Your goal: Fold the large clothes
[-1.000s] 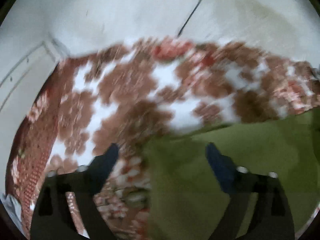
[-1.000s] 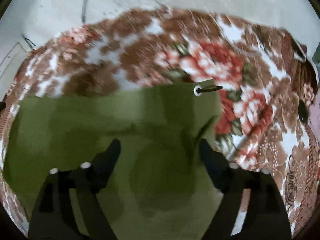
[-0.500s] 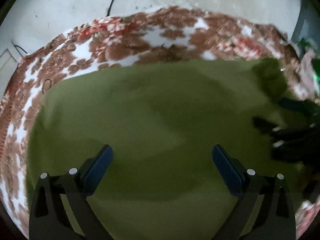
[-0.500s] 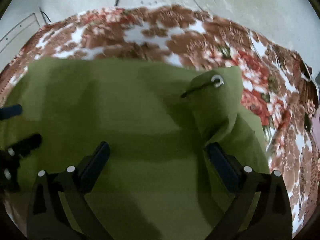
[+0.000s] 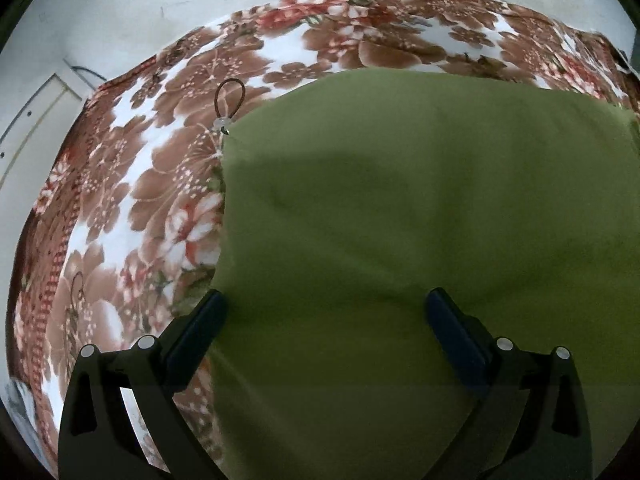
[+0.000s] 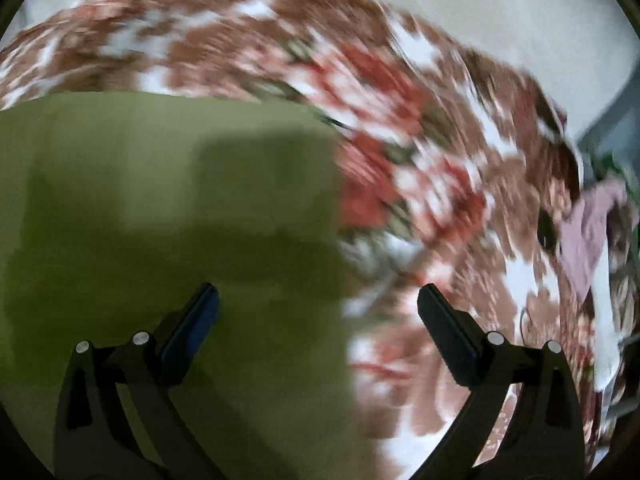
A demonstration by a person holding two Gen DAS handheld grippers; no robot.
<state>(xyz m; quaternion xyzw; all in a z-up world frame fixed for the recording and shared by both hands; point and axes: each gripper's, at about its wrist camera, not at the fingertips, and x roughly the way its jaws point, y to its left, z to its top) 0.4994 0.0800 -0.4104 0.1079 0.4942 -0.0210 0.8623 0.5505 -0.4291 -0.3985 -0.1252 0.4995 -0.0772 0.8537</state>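
Observation:
An olive green garment [image 5: 400, 220] lies flat on a brown and red floral blanket [image 5: 160, 168]. In the left wrist view it fills the middle and right, its left edge running down past my left finger. My left gripper [image 5: 326, 320] is open and empty above the garment's near left part. In the right wrist view, which is blurred, the garment [image 6: 160, 220] fills the left half with its right edge in the middle. My right gripper [image 6: 318, 312] is open and empty, straddling that right edge.
A brown elastic loop with a clear bead [image 5: 228, 100] lies on the blanket by the garment's far left corner. A pink and white cloth [image 6: 592, 240] lies at the blanket's right side. Pale floor [image 5: 120, 8] surrounds the blanket.
Both views swung: the left now looks at the garment's left edge, the right at its right edge. The raised fold with the ring seen earlier no longer shows. Both grippers stayed open.

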